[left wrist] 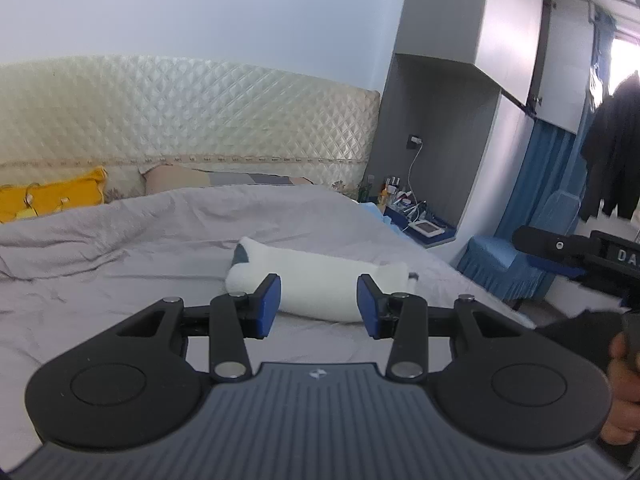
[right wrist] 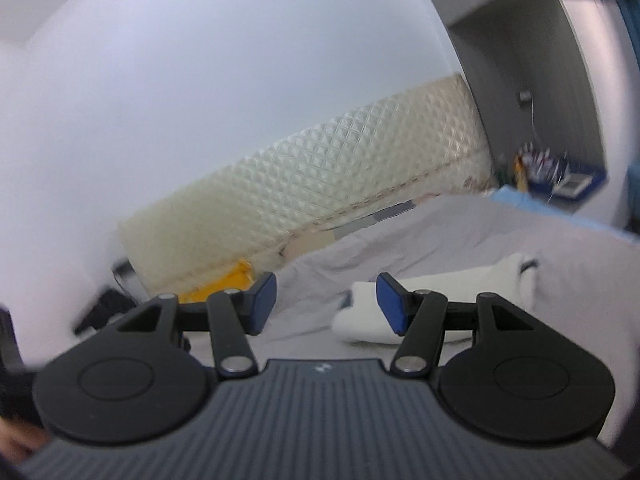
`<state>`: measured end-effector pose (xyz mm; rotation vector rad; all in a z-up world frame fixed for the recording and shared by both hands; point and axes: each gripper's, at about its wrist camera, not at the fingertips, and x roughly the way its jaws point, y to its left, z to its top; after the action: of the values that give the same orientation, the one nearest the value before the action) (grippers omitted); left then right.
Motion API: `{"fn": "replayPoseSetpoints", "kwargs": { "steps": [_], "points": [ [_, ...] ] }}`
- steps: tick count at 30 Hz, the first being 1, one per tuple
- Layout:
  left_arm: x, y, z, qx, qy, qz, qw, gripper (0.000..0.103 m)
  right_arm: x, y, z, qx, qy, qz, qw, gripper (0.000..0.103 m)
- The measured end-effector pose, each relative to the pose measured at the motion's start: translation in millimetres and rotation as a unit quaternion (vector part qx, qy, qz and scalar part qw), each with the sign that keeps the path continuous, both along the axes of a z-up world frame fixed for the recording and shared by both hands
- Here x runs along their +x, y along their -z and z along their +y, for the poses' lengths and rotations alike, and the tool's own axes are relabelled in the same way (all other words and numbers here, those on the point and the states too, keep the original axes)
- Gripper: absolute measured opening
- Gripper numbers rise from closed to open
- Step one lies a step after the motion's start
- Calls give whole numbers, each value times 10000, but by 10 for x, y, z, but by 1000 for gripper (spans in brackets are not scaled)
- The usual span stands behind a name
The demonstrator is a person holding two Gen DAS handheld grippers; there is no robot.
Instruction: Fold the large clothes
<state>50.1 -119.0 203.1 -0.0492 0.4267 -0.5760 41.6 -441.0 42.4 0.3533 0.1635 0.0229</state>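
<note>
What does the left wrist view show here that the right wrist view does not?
Only the left wrist view: dark clothes hanging, a blue-covered chair, the other tool's body and a hand. Only the right wrist view: a dark blurred object at lower left. Both: white folded garment, grey bedsheet, quilted headboard, yellow pillow, with each tool open and empty.

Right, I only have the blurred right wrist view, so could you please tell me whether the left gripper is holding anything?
Observer: No. The left gripper is open with nothing between its fingers. The white garment lies folded on the bed beyond it.
Operator: Thank you. Is any other clothing in sight?
Observer: Yes. Dark clothes hang at the far right, past a blue-covered seat beside the bed.
</note>
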Motion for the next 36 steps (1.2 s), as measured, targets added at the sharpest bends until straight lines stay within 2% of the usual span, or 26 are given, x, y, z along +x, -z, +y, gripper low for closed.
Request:
{"fn": "replayPoseSetpoints", "kwargs": {
  "steps": [5, 10, 13, 19, 25, 36],
  "points": [
    [-283, 287, 11, 55, 62, -221, 9997, 48, -251, 254, 239, -575, 64, 35, 9983, 59],
    [-465, 581, 76, 31, 47, -378, 9993, 48, -333, 617, 401, -825, 135, 26, 9965, 59],
    [-475, 698, 102, 126, -3, -466, 9988, 48, -293, 853, 430, -742, 176, 146, 9970, 59],
    [-523, 960, 222, 67, -1, -387, 9992, 48, -207, 1231, 486, -765, 324, 406, 9957, 59],
    [-475, 1164, 280, 78, 97, -209, 9997, 48, -191, 1420, 550, -973, 441, 526, 9929, 59],
    [-369, 1557, 301, 219, -44, 46, 9997, 51, -208, 1642, 575, -894, 463, 715, 9923, 59]
  ]
}}
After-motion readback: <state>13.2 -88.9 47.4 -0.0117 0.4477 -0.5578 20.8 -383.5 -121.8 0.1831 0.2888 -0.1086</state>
